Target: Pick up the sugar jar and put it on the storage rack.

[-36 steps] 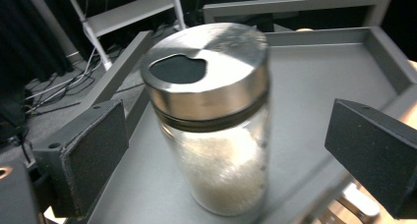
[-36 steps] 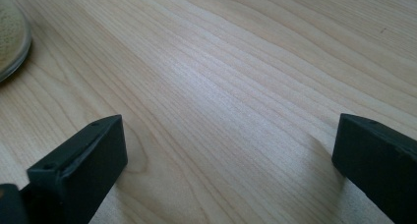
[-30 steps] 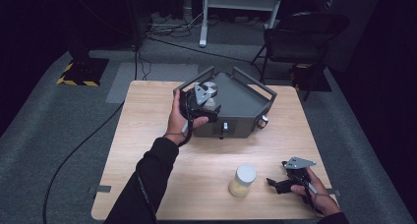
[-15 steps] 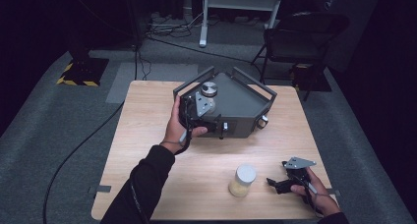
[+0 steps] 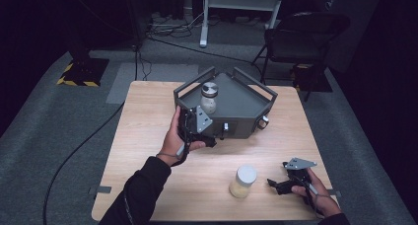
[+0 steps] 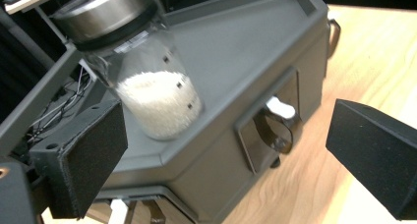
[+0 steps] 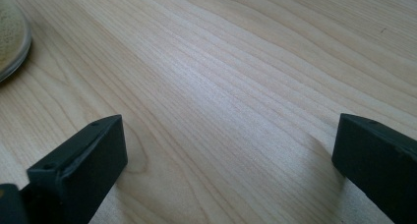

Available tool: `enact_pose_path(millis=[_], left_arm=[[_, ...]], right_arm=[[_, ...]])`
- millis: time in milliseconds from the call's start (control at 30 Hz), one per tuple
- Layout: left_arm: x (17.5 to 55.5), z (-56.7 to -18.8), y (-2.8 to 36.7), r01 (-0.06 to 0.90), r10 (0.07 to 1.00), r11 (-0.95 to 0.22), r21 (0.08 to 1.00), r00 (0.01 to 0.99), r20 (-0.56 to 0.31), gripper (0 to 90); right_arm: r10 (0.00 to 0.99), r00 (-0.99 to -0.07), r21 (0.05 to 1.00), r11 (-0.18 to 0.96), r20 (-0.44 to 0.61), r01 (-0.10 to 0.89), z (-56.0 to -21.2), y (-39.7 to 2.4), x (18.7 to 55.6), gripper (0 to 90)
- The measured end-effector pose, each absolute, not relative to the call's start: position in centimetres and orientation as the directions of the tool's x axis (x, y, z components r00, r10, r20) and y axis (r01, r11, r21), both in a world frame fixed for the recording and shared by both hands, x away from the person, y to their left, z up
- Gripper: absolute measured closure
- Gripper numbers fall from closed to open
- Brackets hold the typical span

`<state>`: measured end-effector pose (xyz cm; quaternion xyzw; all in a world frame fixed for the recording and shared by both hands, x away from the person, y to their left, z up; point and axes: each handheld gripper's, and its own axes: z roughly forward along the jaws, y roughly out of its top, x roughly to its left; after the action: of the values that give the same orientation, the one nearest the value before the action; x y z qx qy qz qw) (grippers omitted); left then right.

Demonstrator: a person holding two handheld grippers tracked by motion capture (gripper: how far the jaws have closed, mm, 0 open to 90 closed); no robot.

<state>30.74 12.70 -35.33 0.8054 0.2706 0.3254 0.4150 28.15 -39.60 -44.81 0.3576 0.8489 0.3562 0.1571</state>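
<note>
A metal-lidded jar of white grains stands on the grey scale. The left gripper sits just before the scale's front edge, fingers released wide, touching nothing. The right gripper, fingers spread, rests on bare counter near a white-lidded jar.

A table sits mid-frame, with a scale on its upper middle. 1 jar stands on the scale's platform, toward its left. A 2nd jar stands on the table at lower right, just left of the right gripper. The left gripper is at the scale's lower left edge.
</note>
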Motion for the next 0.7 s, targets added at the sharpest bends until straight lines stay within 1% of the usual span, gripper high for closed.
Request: enact_pose_path(millis=[233,700], left_arm=[[29.9,-36.2,12.8,0.159,0.678,-0.54,0.826,0.664,0.315,2.1],[28.9,-38.3,13.6,0.183,0.654,-0.57,0.801,0.691,0.307,2.1]], right_arm=[[0.719,-0.695,0.717,0.491,-0.012,0.495,-44.8,-39.6,28.2,0.0],[0.719,-0.695,0.717,0.49,-0.012,0.495,-44.8,-39.6,28.2,0.0]])
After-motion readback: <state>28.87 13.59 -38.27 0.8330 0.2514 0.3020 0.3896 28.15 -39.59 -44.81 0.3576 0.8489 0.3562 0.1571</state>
